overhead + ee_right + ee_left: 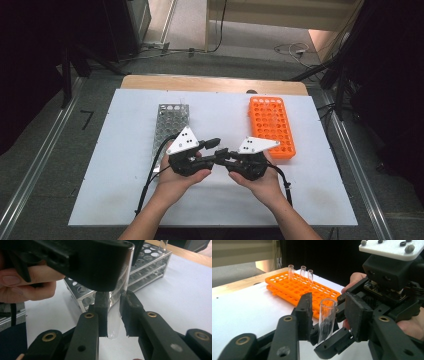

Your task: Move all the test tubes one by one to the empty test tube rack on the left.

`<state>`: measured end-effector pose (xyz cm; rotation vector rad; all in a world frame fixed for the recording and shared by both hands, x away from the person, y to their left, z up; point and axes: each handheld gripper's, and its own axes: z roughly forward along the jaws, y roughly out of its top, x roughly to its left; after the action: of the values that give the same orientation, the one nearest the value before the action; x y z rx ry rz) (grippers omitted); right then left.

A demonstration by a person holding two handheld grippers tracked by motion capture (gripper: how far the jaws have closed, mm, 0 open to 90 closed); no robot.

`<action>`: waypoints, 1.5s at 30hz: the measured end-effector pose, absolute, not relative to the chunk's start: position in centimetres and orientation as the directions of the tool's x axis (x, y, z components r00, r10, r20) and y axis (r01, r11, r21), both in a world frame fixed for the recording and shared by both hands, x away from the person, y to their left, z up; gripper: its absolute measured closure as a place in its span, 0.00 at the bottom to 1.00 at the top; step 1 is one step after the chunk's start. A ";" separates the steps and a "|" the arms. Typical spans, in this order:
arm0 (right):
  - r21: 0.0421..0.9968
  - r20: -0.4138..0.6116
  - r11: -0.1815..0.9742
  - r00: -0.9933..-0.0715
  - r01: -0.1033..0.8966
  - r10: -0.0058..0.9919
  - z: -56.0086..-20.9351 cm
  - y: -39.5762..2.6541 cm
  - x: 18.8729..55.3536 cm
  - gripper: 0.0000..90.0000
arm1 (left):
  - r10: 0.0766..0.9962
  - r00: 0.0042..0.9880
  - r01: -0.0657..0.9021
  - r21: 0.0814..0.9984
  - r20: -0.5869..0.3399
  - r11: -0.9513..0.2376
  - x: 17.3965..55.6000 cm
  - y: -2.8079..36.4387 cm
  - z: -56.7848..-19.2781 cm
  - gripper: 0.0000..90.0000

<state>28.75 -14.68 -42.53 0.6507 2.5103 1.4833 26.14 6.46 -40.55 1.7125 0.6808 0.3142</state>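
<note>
A lab: test-tube racks [272, 126] on a white table [125, 165].

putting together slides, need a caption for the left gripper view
Glass test tube held upright by the right gripper, between the left gripper's jaws; orange rack behind.

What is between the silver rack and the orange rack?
Both grippers, left gripper and right gripper, meet there over the white board, sharing a clear test tube, in the high view.

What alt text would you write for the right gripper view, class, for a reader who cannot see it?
A clear glass test tube stands upright, clamped between the right gripper's two black jaws. The left gripper looms over its top, held by a hand, with a metal rack behind on the white table.
</note>
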 end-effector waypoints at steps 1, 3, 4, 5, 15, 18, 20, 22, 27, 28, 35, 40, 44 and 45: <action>0.861 0.087 0.417 -0.894 0.289 0.440 -42.5 -14.6 28.7 0.82 | 0.593 0.792 0.270 0.955 -0.146 -0.125 26.1 6.4 -40.6 0.67; 0.862 0.089 0.417 -0.894 0.290 0.438 -42.5 -14.6 28.7 0.82 | 0.590 0.795 0.269 0.954 -0.143 -0.130 26.2 6.4 -40.6 0.70; 0.861 0.089 0.417 -0.895 0.290 0.438 -42.5 -14.6 28.7 0.82 | 0.590 0.795 0.268 0.955 -0.143 -0.131 26.2 6.4 -40.6 0.72; 0.862 0.089 0.416 -0.895 0.289 0.437 -42.5 -14.6 28.7 0.82 | 0.588 0.796 0.266 0.955 -0.141 -0.133 26.1 6.4 -40.6 0.73; 0.862 0.091 0.417 -0.897 0.288 0.432 -42.5 -14.6 28.6 0.82 | 0.593 0.794 0.269 0.952 -0.134 -0.144 26.2 6.4 -40.7 0.81; 0.863 0.091 0.416 -0.898 0.287 0.430 -42.5 -14.6 28.7 0.82 | 0.592 0.795 0.267 0.953 -0.134 -0.143 26.2 6.4 -40.7 0.82; 0.863 0.092 0.416 -0.897 0.289 0.432 -42.5 -14.6 28.7 0.82 | 0.592 0.795 0.266 0.954 -0.133 -0.142 26.2 6.4 -40.7 0.83; 0.863 0.093 0.415 -0.897 0.289 0.432 -42.5 -14.6 28.7 0.82 | 0.595 0.793 0.264 0.954 -0.130 -0.144 26.2 6.4 -40.7 0.83; 0.865 0.091 0.412 -0.895 0.288 0.436 -42.5 -14.6 28.7 0.82 | 0.602 0.789 0.259 0.955 -0.124 -0.144 26.2 6.4 -40.6 0.83; 0.865 0.093 0.410 -0.895 0.290 0.437 -42.5 -14.6 28.7 0.82 | 0.601 0.790 0.258 0.955 -0.122 -0.145 26.2 6.3 -40.6 0.83; 0.871 0.122 0.388 -0.898 0.301 0.423 -42.5 -15.3 29.2 0.67 | 0.614 0.778 0.268 0.953 -0.130 -0.139 26.4 6.5 -40.4 0.84; 0.892 0.124 0.346 -0.892 0.292 0.434 -42.3 -16.4 29.4 0.51 | 0.633 0.761 0.279 0.952 -0.139 -0.126 26.8 6.9 -40.4 0.84; 0.897 0.114 0.334 -0.881 0.289 0.459 -42.3 -17.2 29.8 0.35 | 0.641 0.755 0.278 0.953 -0.138 -0.122 27.1 7.3 -40.3 0.84; 0.898 0.110 0.333 -0.880 0.287 0.462 -42.3 -17.4 29.9 0.31 | 0.644 0.753 0.276 0.953 -0.135 -0.123 27.2 7.4 -40.2 0.84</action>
<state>29.88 -17.38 -42.29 0.6878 2.4258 1.5810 27.17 7.41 -40.19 1.7102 0.7331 0.3680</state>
